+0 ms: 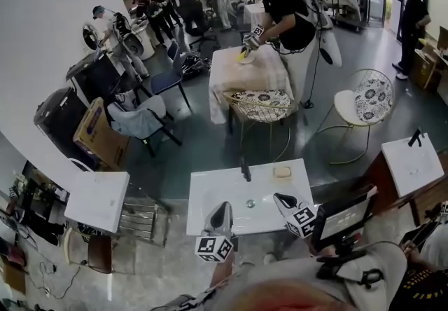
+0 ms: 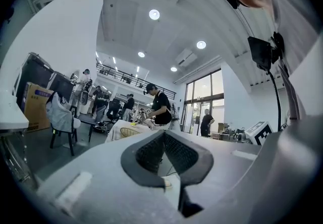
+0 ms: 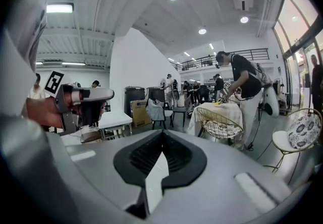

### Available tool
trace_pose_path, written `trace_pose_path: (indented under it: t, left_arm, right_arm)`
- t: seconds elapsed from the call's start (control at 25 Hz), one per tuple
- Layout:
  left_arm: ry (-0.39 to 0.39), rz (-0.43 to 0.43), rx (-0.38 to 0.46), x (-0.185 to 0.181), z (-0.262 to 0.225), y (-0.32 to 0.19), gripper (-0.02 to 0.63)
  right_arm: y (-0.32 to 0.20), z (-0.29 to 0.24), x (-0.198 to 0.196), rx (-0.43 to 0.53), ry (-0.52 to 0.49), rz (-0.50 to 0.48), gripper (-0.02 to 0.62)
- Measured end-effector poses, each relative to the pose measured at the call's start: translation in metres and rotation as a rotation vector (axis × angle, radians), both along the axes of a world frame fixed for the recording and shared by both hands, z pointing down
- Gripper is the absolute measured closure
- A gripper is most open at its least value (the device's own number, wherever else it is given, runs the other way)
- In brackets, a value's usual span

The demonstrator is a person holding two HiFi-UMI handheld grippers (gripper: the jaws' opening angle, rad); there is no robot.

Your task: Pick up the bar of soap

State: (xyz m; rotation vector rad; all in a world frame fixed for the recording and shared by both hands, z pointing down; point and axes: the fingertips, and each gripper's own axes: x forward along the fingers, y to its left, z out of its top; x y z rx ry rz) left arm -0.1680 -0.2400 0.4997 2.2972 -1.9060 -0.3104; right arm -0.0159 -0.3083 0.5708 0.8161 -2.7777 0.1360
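1. The bar of soap (image 1: pixel 282 171) lies flat on the back right part of the white bench (image 1: pixel 210 194), just right of the dark tap (image 1: pixel 246 169) and behind the sunken basin with its round drain (image 1: pixel 250 203).
2. The left hand-held gripper (image 1: pixel 223 207) hangs over the front edge of the bench, left of the drain, and points toward the tap. In the left gripper view its dark pads meet at the tip, so the left hand-held gripper (image 2: pixel 164 134) is clenched with nothing between its jaws.
3. The right hand-held gripper (image 1: pixel 281 198) is over the front right part of the bench, with its tip aimed toward the soap but well apart from it. In the right gripper view the right hand-held gripper (image 3: pixel 162 135) is likewise clenched and empty.
4. Neither gripper touches the soap.
5. Beyond the bench stand a wire chair (image 1: pixel 260 105) with a patterned cushion and a cloth-covered table (image 1: pixel 248 75), where a person (image 1: pixel 283 1) bends over.
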Motion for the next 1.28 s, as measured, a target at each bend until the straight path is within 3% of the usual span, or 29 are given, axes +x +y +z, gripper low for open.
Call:
trace_pose_path:
  t: [0.4,0.72,1.16,1.28]
  left_arm:
    - [0.001,0.112,0.018,0.018,-0.02,-0.044,0.606]
    - [-0.055,0.199,0.042,0.014,-0.034,-0.066,0.607]
    - [-0.035,0.244,0.041,0.013,-0.016,-0.078,0.607]
    - [-0.028,0.231,0.042,0.008,-0.013,-0.078,0.607]
  right_arm:
    - [-0.017,-0.026,-0.007,0.011,-0.031,0.027,0.594]
    - [-0.02,-0.05,0.0,0.031,-0.064,0.173,0.594]
    - [-0.031,-0.062,0.005,0.117,-0.075,0.283,0.594]
    - [-0.034,-0.074,0.002,0.18,-0.077,0.295,0.571]
